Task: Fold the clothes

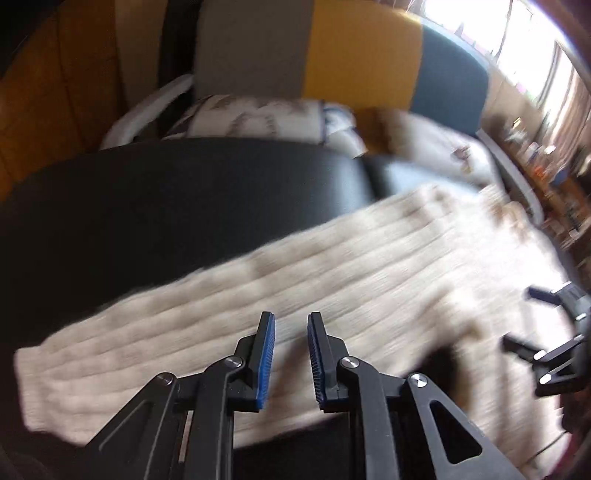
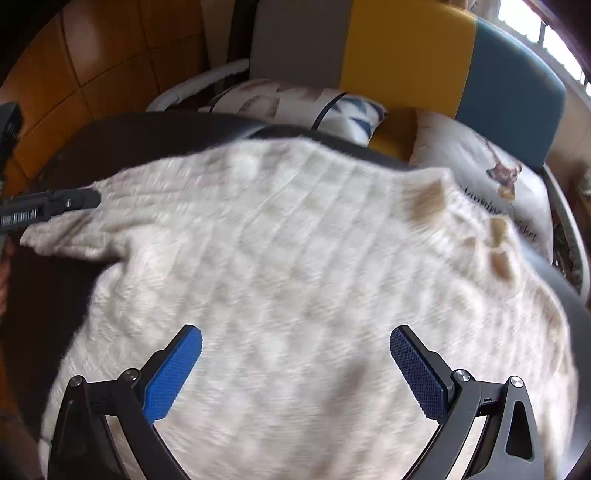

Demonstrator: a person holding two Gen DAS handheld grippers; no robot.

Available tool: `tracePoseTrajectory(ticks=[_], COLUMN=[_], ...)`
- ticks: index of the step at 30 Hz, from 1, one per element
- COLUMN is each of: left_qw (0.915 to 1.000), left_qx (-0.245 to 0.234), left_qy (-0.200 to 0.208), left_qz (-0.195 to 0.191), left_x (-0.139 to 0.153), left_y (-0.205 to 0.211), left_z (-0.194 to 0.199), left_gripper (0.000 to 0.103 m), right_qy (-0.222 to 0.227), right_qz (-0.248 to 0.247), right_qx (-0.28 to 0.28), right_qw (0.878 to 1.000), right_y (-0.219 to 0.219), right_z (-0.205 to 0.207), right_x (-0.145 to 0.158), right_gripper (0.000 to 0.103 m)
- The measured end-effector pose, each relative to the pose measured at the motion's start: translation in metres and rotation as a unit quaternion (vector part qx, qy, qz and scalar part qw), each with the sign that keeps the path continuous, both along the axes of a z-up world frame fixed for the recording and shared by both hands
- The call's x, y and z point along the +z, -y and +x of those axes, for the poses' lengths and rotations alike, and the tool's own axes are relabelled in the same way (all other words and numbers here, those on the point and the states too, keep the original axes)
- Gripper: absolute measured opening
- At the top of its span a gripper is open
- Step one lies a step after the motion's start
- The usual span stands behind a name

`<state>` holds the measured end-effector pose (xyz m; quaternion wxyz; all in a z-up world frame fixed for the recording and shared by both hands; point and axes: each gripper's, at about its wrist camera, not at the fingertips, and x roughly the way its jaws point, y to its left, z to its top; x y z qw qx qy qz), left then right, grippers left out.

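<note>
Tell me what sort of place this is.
Probably a living room in a home. A sofa with grey, yellow and teal back panels carries printed cushions, a window lets in daylight, and the floor is orange-brown tile. A cream sweater lies on a dark table.

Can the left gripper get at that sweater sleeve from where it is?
Probably yes: the left gripper hangs right over the cream sweater's sleeve, jaws slightly apart, with nothing between them and the knit.
</note>
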<state>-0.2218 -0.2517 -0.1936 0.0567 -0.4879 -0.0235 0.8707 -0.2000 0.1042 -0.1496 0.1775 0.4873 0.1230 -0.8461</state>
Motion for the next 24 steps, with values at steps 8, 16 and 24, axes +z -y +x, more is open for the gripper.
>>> tracePoseTrajectory(ticks=[8, 16, 24], left_qw=[0.999, 0.9949, 0.9768], left_qx=[0.027, 0.042, -0.115], left_qy=[-0.008, -0.028, -0.01], left_qz=[-0.035, 0.088, 0.18], left_x=[-0.004, 0.032, 0.044], left_y=[0.032, 0.035, -0.088], left_z=[-0.015, 0.029, 0.09], left_gripper=[0.022, 0.021, 0.021], right_qy=[0.013, -0.003, 0.023], right_qz=[-0.009, -0.042, -0.031], right_qx=[-0.04, -0.044, -0.118], right_qw=[0.999, 0.998, 0.992], right_y=[0.013, -0.011, -0.083], right_z=[-0.005, 0.038, 0.114], right_x=[-0.016, 0.006, 0.001], right_gripper=[0.103, 0.103, 0.103])
